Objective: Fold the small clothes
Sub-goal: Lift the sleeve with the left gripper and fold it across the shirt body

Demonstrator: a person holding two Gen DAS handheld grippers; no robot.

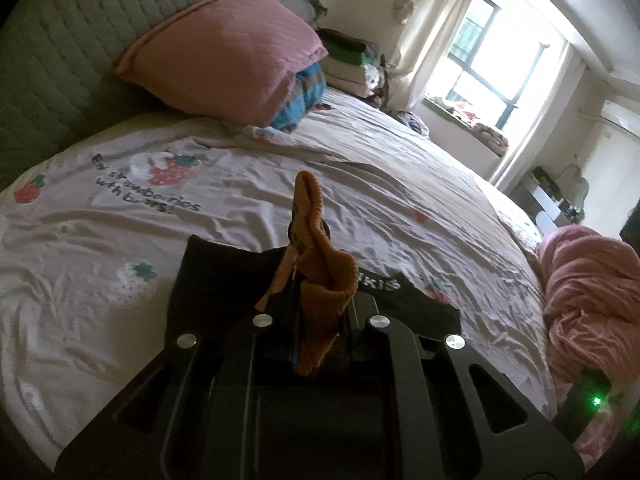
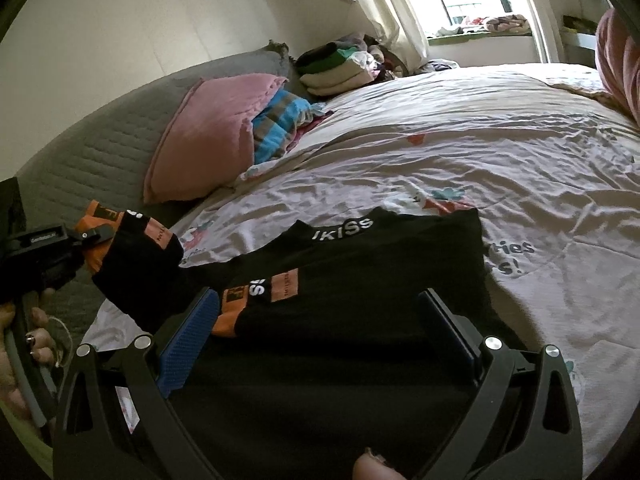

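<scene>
A small black top [image 2: 360, 280] with an orange cuff and white "KISS" lettering lies on the bed's strawberry-print sheet [image 2: 480, 152]. My left gripper [image 1: 308, 280] is shut on the orange cuff [image 1: 320, 272] of one sleeve and holds it up off the bed. It also shows in the right wrist view [image 2: 86, 238], at the left, with the black sleeve [image 2: 136, 256] hanging from it. My right gripper [image 2: 320, 328] is open, its blue-padded fingers [image 2: 188, 336] spread low over the garment's body, holding nothing.
A pink pillow [image 1: 224, 56] and a blue striped cloth [image 1: 304, 96] lean on the grey quilted headboard [image 1: 52, 64]. Folded clothes [image 2: 340, 64] are stacked at the far corner. A pink blanket [image 1: 588, 288] is bunched at the right. A window [image 1: 492, 60] is beyond.
</scene>
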